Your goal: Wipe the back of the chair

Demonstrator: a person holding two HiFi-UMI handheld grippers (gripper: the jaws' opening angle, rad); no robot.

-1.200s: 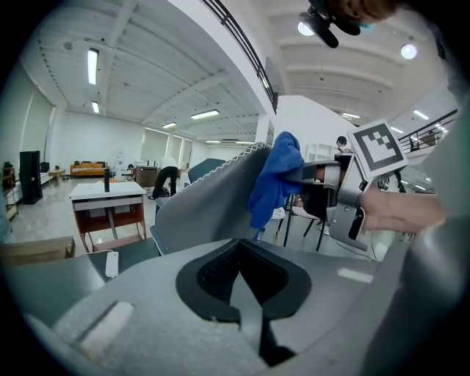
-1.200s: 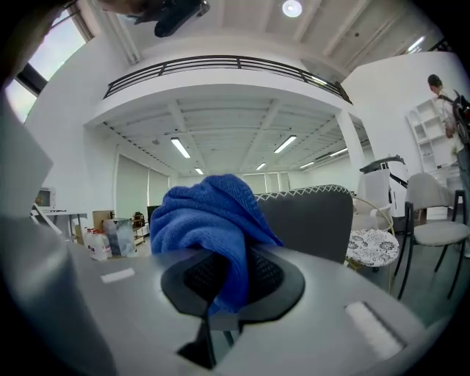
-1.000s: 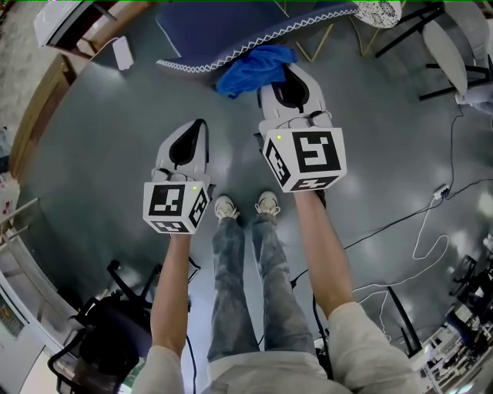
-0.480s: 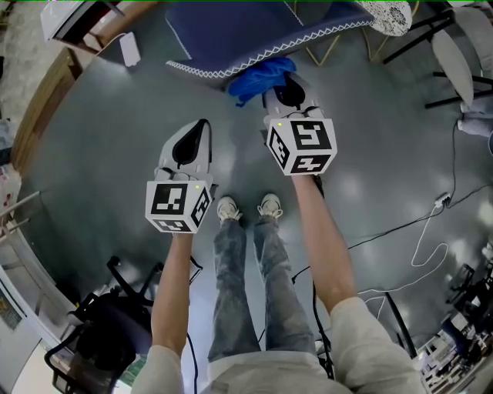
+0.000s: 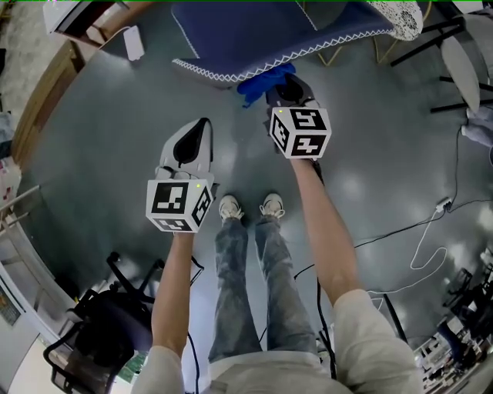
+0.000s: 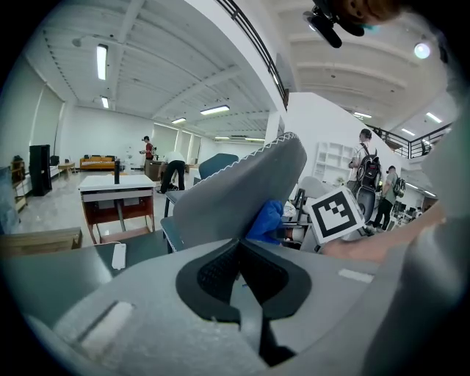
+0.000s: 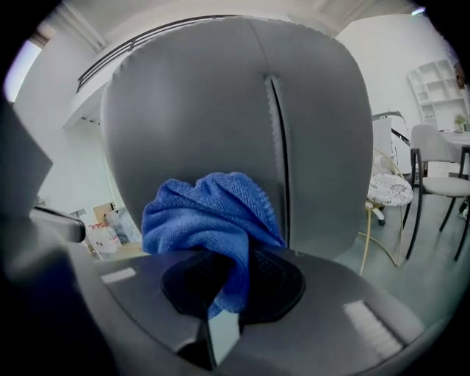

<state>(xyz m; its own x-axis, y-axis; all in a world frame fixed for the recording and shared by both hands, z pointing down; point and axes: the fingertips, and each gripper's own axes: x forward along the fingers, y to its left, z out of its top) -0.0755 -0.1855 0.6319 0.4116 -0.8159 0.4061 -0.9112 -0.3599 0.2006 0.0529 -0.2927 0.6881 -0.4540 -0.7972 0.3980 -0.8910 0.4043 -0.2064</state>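
Observation:
The chair back (image 5: 269,35) is grey-blue with a white stitched edge and lies at the top of the head view. It fills the right gripper view (image 7: 235,125). My right gripper (image 5: 287,91) is shut on a crumpled blue cloth (image 5: 260,83), which is pressed up against the chair back's edge. In the right gripper view the blue cloth (image 7: 209,213) bulges out of the shut jaws in front of the chair's centre seam. My left gripper (image 5: 189,145) hangs lower left, away from the chair, shut with nothing in it. From its own view, the chair back (image 6: 235,191) and cloth (image 6: 266,220) lie ahead.
A wooden table (image 5: 50,92) and a white block on the floor (image 5: 132,42) are at the upper left. A black office chair (image 5: 108,331) sits lower left. Cables (image 5: 420,231) trail on the floor at right. A lace-topped stool (image 5: 400,14) and a white chair (image 5: 456,54) are at the upper right.
My right gripper has moved forward with the blue cloth, up to the chair back's edge. The left gripper has stayed where it was.

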